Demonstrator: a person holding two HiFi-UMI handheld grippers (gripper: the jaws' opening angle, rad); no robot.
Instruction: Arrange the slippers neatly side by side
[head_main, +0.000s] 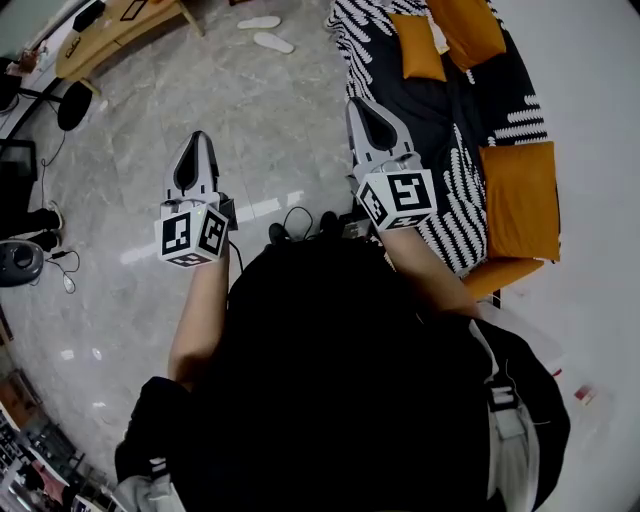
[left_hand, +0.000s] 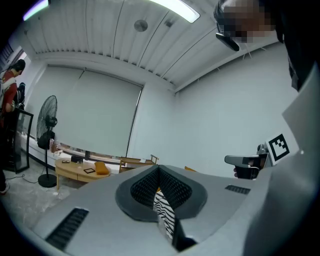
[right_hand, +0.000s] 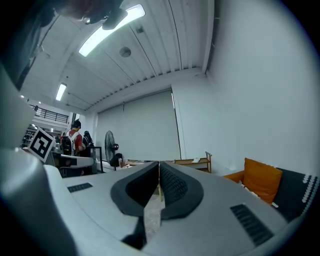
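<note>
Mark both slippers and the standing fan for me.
farther slipper (head_main: 259, 22), head view: middle of its white top.
nearer slipper (head_main: 273, 42), head view: middle of its white top.
standing fan (left_hand: 48, 112), left gripper view: centre of its round head.

Two white slippers (head_main: 273, 42) askew on grey floor (head_main: 270, 130), sofa (head_main: 480, 100) right

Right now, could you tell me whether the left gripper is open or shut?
Shut and empty: in its own view the left gripper shows its jaws meeting at the tips, with nothing between them.
</note>
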